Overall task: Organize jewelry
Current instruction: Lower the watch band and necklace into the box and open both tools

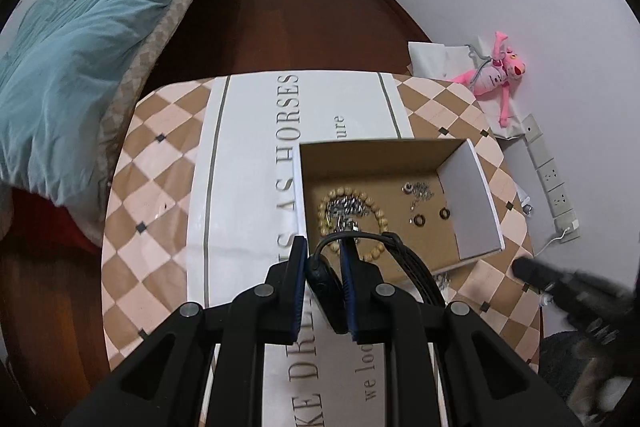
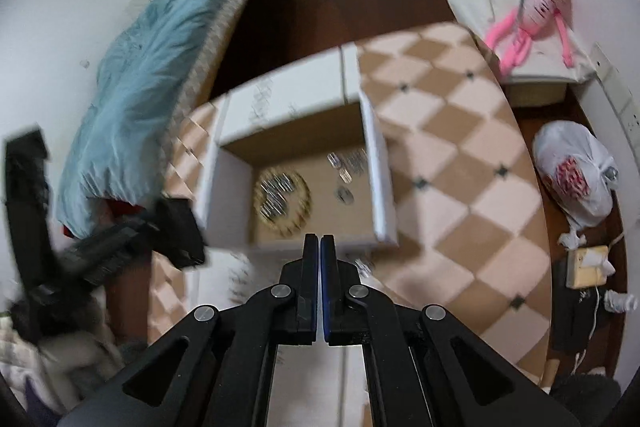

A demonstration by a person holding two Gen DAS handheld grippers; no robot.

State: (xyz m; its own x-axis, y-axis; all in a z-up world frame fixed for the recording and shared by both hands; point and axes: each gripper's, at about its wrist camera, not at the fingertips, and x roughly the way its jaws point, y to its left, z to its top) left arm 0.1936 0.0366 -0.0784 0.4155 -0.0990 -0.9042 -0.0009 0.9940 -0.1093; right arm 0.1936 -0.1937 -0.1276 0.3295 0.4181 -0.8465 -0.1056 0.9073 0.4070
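An open cardboard box (image 1: 472,195) stands on the checked table. In it lie a wooden bead bracelet (image 1: 352,193), a silver chain (image 1: 344,207) and small rings (image 1: 420,221). My left gripper (image 1: 324,247) is shut on a black watch (image 1: 326,283) with a looped band, held over the box's near left corner. My right gripper (image 2: 318,241) is shut and empty, just in front of the box (image 2: 380,171); this view is blurred. The bead bracelet (image 2: 284,199) shows there too. The left gripper (image 2: 132,239) appears at that view's left.
A white printed sheet (image 1: 248,163) lies under the box on the checked tablecloth (image 1: 152,155). A bed with a blue quilt (image 1: 80,47) stands left. A pink plush toy (image 1: 500,71) and a power strip (image 1: 552,179) lie right. A white plastic bag (image 2: 576,175) sits on the floor.
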